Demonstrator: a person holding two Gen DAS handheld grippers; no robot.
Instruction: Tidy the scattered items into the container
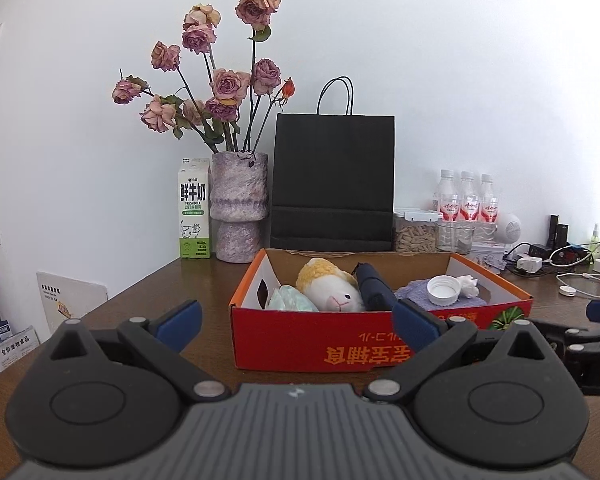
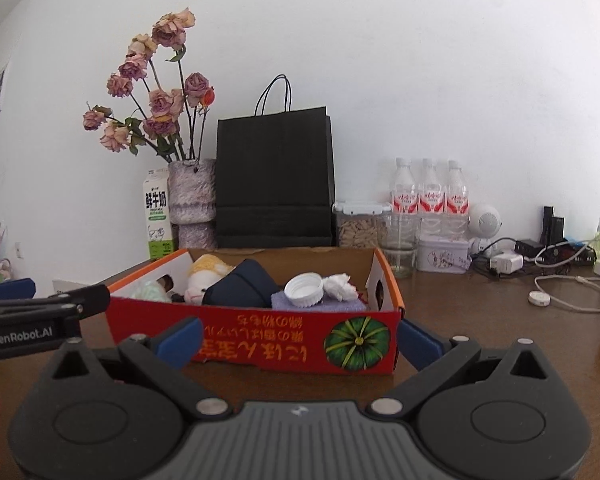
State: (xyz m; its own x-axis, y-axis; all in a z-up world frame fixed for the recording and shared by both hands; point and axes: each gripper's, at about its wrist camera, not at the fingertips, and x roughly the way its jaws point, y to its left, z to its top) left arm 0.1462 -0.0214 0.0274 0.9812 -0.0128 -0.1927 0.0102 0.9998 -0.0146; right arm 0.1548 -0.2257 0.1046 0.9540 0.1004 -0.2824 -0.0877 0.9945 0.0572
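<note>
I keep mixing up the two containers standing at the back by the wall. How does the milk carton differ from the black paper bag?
The milk carton is white and green with printed text and a cow drawing; the black paper bag is plain black. The carton is narrow and shorter, while the bag is wider and taller. The bag has loop handles on top; the carton has a folded gable top. Both stand upright on the table, flanking the vase.

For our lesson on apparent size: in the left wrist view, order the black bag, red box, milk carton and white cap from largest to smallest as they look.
1. Black bag and red box: too close to rank; the box is nearer the camera.
2. Milk carton.
3. White cap, inside the box.
</note>
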